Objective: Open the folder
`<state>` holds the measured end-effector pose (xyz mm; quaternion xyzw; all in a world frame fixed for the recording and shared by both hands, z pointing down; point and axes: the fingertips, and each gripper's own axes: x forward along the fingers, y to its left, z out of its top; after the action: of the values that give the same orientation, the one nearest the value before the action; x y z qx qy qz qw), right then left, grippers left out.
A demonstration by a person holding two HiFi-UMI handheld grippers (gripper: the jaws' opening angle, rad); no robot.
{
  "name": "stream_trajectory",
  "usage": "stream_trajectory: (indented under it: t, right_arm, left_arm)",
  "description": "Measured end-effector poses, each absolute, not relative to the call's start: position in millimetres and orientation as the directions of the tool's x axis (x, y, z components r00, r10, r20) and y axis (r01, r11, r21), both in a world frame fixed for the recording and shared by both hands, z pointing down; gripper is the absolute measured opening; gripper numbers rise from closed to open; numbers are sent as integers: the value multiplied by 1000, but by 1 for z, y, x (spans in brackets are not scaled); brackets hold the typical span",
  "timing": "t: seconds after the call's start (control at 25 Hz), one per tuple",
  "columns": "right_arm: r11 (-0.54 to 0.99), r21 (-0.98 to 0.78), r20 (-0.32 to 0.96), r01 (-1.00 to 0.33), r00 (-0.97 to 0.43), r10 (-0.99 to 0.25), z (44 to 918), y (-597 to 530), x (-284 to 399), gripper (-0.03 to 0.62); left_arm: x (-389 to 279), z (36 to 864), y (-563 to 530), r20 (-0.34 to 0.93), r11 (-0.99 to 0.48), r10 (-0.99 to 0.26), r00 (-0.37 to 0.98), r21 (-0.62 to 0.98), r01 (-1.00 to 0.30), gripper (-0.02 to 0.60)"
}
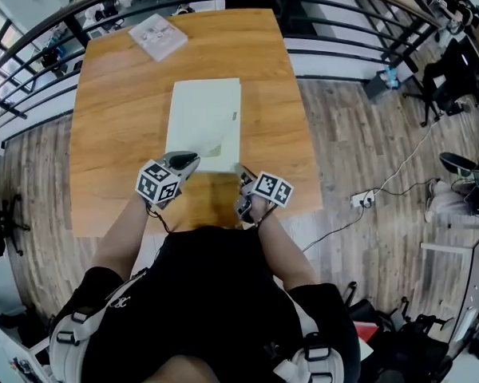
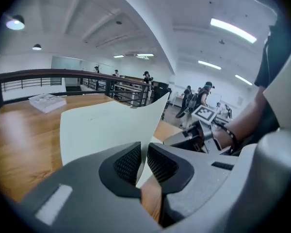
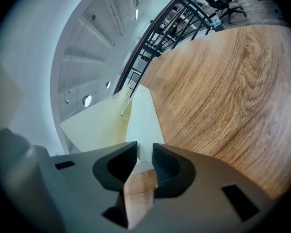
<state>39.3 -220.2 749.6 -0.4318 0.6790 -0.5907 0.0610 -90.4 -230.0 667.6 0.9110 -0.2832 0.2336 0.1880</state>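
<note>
Head view: from above the person, steeply down onto the bench, wide enough to take in the floor around it; left claw and right claw at lower centre. Left gripper view: low, close behind its own jaws, facing across the folder toward the railing. Right gripper view: equally close, rolled sideways, bench at frame right. Shared by all three: folder, bench top, railing.

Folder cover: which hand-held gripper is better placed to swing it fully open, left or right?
Left, probably. The left hand-held gripper pinches a corner of the raised cover; the right hand-held gripper stands open by the near edge of the folder, gripping nothing.
</note>
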Motion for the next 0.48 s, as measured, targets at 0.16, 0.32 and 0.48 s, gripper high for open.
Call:
stream_trajectory:
  t: [0.16,0.32,0.48]
  right_arm:
    - [-65,-843,436,-533,-609,-663,750,-220,41,103]
    - [-57,-824,455,-563,-599,-659,748,-220,43,103]
    - [-49,-814,463,-579,-595,-657,746,-220,46,103]
  left_arm:
    - [-113,641,-234,418,-699,-509,753,310,-645,34]
    - [-142,617,-235,326,-621,-614,719,362,-695,28]
    - [-174,598,-236,276,-556,-695,664,380,-739,20]
